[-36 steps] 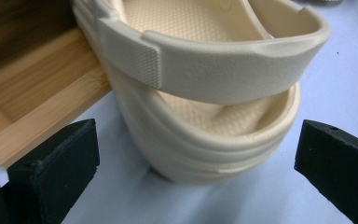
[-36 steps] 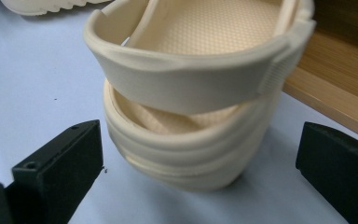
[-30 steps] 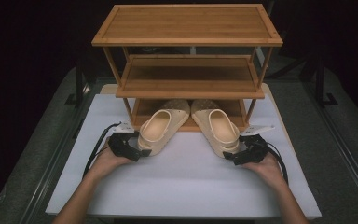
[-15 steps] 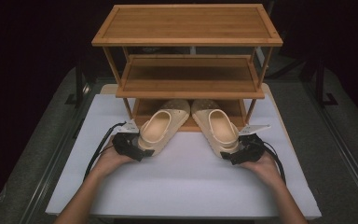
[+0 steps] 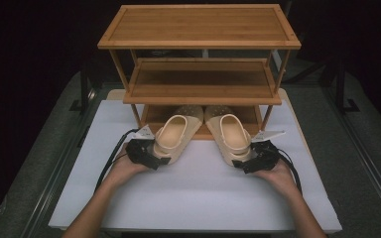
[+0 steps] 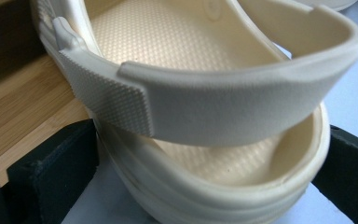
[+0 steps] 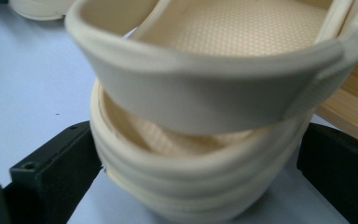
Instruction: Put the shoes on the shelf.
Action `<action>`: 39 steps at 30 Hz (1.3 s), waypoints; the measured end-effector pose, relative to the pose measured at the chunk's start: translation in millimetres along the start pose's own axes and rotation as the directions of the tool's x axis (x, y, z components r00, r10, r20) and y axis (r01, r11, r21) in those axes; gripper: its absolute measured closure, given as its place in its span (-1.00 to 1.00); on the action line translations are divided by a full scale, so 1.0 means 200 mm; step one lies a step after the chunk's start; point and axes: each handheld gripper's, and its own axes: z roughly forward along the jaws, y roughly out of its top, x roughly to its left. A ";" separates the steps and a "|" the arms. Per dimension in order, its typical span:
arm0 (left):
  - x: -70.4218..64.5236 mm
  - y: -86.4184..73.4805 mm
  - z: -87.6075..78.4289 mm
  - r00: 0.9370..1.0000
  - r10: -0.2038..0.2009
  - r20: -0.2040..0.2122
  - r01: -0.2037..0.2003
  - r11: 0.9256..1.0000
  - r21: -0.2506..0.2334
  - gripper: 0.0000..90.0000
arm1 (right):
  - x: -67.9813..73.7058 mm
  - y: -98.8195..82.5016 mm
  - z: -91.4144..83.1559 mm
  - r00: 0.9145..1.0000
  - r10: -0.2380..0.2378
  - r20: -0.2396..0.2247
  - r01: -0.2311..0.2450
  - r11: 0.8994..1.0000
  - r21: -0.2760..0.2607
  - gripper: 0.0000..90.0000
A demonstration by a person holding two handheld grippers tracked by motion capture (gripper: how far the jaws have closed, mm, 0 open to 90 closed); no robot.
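A pair of cream clogs lies at the front of a wooden three-tier shoe rack (image 5: 201, 89) on a white worktop (image 5: 198, 198). Their toes rest on the rack's lowest shelf, side by side and touching, while their heels stick out over the white surface and splay away from each other.

The left gripper (image 5: 149, 156) sits at the heel of the left clog (image 5: 176, 136), held by the person's left hand (image 5: 124, 171). In the left gripper view its two black fingers (image 6: 51, 172) stand on either side of the heel, one against each side of the sole below the back strap, so they are clamped on the clog's heel. The wooden shelf shows at the left of that view and the white surface beneath.

The right gripper (image 5: 254, 159) sits at the heel of the right clog (image 5: 233, 136), held by the right hand (image 5: 278, 173). In the right gripper view its black fingers (image 7: 56, 182) likewise flank the ribbed sole of the heel, touching it on both sides under the back strap, clamped on it. A corner of the wooden shelf shows at the right of that view.

A black cable trails back from each gripper beside the wrist. The middle and top shelves of the rack are bare wood.
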 end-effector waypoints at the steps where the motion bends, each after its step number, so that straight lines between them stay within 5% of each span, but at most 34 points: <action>1: -0.01 0.00 0.01 1.000 0.003 0.001 -0.003 1.000 0.005 -1.00 | 0.01 0.01 0.00 1.000 -0.001 -0.007 0.001 1.000 0.000 -1.00; 5: -0.06 0.03 0.04 0.999 0.046 0.022 -0.047 0.999 0.022 -1.00 | 0.05 0.04 0.03 0.999 -0.022 -0.024 0.022 1.000 -0.003 -1.00; 22: -0.15 0.15 0.20 0.997 0.063 0.034 -0.063 0.998 -0.013 -1.00 | 0.10 0.10 0.11 0.999 -0.048 -0.024 0.048 0.999 0.007 -1.00; 23: -0.16 0.16 0.22 0.997 0.077 0.007 -0.077 0.997 -0.003 -1.00 | 0.10 0.11 0.12 0.998 -0.056 -0.020 0.056 0.998 0.008 -1.00; 39: -0.10 0.18 0.20 0.998 0.052 0.026 -0.051 0.998 -0.030 -1.00 | 0.10 0.17 0.16 0.999 -0.034 -0.019 0.034 0.999 -0.027 -1.00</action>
